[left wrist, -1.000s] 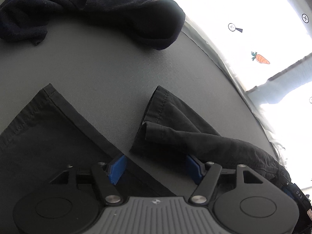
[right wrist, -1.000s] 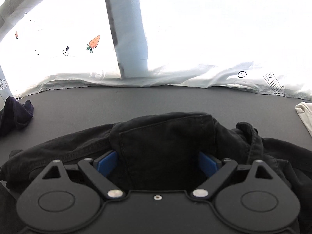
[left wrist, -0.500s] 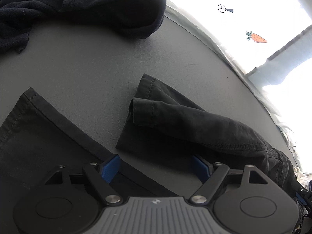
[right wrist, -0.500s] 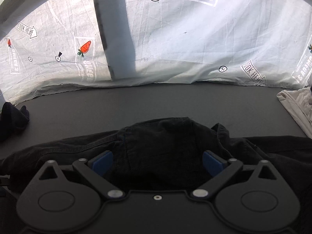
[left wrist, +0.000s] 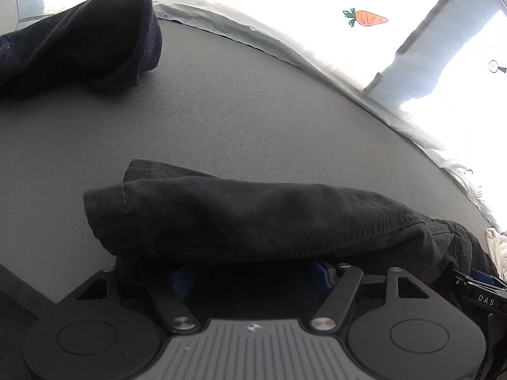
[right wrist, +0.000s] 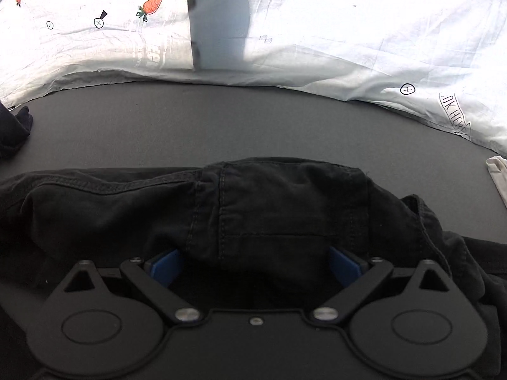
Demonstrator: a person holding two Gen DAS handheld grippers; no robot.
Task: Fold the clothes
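Observation:
Black trousers lie across the grey table. In the left wrist view one trouser leg [left wrist: 253, 218] with its hem [left wrist: 104, 202] drapes over my left gripper [left wrist: 253, 262]. Its blue fingers [left wrist: 185, 274] stand wide apart, their tips hidden under the cloth. In the right wrist view the waist part of the trousers [right wrist: 285, 202], with stitched seams, bulges over my right gripper [right wrist: 256, 253]. Those blue fingers [right wrist: 164, 266] are also spread wide, with the tips covered by fabric. Neither gripper shows a pinch on the cloth.
A dark navy knit garment [left wrist: 79, 41] is heaped at the table's far left, its edge also showing [right wrist: 12, 129]. A pale garment [right wrist: 497, 177] lies at the right edge. A white printed sheet [right wrist: 348, 47] hangs behind the grey tabletop [left wrist: 253, 104].
My left gripper has moved forward and low, and the trouser leg now covers its fingers. The flat dark cloth at its left has slid out of view. The right gripper's view barely shifted.

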